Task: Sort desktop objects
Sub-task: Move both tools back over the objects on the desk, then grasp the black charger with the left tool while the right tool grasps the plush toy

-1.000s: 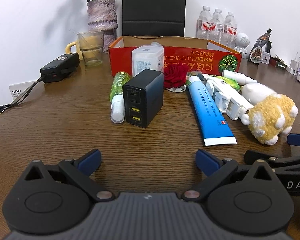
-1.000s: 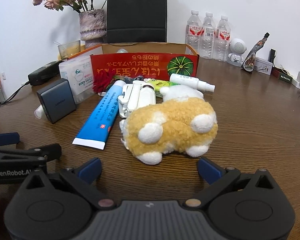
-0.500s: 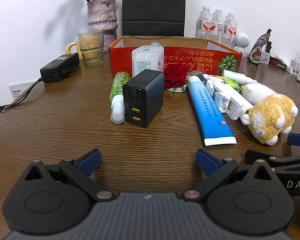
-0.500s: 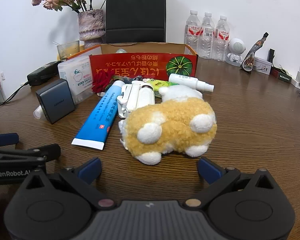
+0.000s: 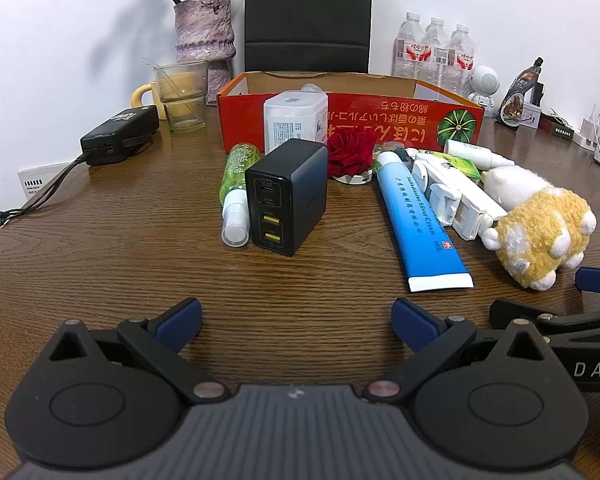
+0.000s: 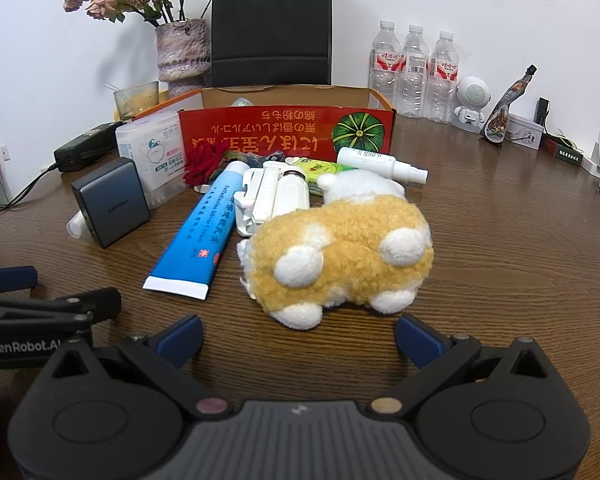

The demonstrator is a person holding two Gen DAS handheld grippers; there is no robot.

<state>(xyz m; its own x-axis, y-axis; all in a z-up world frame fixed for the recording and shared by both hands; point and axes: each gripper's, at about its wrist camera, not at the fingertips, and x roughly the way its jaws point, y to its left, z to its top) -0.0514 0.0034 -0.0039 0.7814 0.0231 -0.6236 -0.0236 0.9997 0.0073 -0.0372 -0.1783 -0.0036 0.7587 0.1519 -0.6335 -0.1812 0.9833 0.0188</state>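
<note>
A red cardboard box [image 5: 380,124] [image 6: 288,132] stands at the back of the wooden table. In front of it lie a black charger [image 5: 286,196] [image 6: 110,202], a green spray bottle [image 5: 238,184], a red rose [image 5: 350,152], a blue cream tube [image 5: 418,216] [image 6: 198,232], a white folded device [image 5: 452,196] [image 6: 268,196] and a yellow plush toy [image 5: 540,232] [image 6: 340,256]. My left gripper [image 5: 296,320] is open and empty, short of the charger. My right gripper [image 6: 298,334] is open and empty, just short of the plush toy.
A white tissue box [image 5: 294,120], a white spray bottle [image 6: 380,162], a glass cup [image 5: 182,96], a vase [image 5: 204,36], a power bank with cable [image 5: 120,134], water bottles [image 6: 414,68] and a black bag [image 6: 272,28] stand around the back.
My right gripper has crept slightly nearer the plush toy. The left gripper has barely moved.
</note>
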